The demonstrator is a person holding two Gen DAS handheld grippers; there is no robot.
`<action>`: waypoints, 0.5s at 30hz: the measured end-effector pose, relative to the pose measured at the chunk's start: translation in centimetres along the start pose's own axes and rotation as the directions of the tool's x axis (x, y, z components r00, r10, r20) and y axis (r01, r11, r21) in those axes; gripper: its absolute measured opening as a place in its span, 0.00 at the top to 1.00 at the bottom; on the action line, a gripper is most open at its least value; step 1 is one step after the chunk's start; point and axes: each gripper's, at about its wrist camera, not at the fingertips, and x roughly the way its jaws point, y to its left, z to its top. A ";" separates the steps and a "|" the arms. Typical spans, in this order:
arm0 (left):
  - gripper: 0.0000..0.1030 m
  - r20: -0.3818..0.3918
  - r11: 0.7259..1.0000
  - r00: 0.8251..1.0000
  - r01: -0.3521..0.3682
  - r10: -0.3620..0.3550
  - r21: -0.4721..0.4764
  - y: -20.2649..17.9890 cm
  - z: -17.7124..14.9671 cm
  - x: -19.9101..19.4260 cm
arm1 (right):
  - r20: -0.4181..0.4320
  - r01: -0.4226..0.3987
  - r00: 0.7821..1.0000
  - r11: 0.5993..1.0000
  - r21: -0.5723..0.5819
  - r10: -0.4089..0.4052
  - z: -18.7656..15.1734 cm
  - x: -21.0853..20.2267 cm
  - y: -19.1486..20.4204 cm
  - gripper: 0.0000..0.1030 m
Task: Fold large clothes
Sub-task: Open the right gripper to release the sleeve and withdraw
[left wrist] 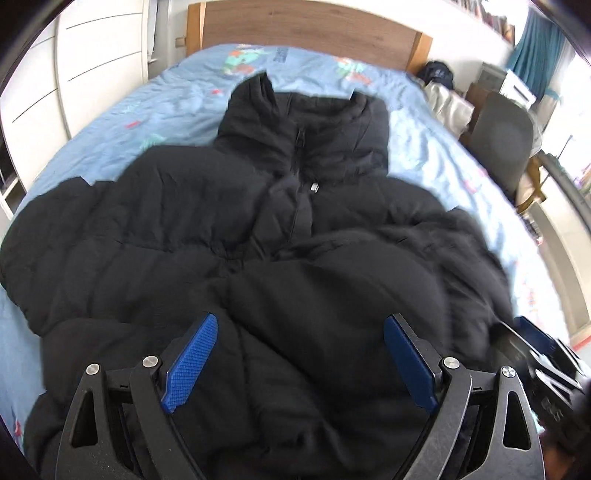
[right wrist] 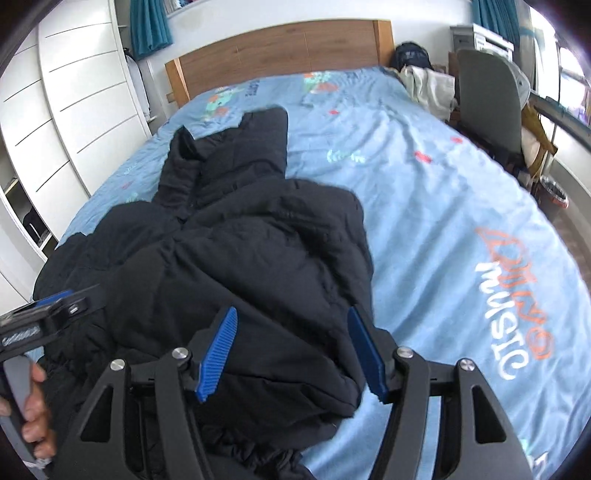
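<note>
My left gripper (left wrist: 300,356): blue pads spread wide, nothing held, above black puffer jacket (left wrist: 258,229). My right gripper (right wrist: 291,354): jaws apart, empty, over jacket's edge. Jacket lies rumpled on light-blue printed bedspread (right wrist: 424,206); wooden headboard (right wrist: 280,48) beyond.

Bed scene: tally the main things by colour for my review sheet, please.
Black: 1, the puffer jacket, spread on the bed
Light blue: 1, the printed bedspread
Wood brown: 1, the headboard
Grey: 1, the chair beside the bed
Teal: 2, curtains
Total: 6
</note>
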 end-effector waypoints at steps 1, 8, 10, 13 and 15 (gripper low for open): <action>0.12 -0.010 1.000 1.000 -0.017 0.017 0.010 0.2 -0.5 1.0 | -0.006 0.000 1.000 1.000 -0.004 0.000 -0.2 0.6 0.1 0.41; 0.10 -0.011 0.997 1.000 -0.012 0.013 0.078 2.1 -2.8 1.6 | -0.034 -0.009 0.999 1.000 -0.009 0.009 -2.2 2.7 -0.5 0.40; 0.10 -0.016 0.997 1.000 -0.017 0.018 0.080 2.7 -3.0 0.9 | -0.043 0.009 0.999 1.000 -0.014 -0.009 -2.3 2.4 -0.5 0.39; 0.10 -0.015 0.997 1.000 -0.019 0.020 0.074 3.7 -3.4 -0.2 | -0.011 0.057 0.998 0.998 -0.025 -0.057 -2.0 0.4 0.1 0.39; 0.10 -0.018 0.997 1.000 -0.022 0.023 0.067 3.8 -3.9 -0.3 | 0.014 0.035 0.999 0.999 -0.026 -0.034 -2.1 -1.0 0.8 0.39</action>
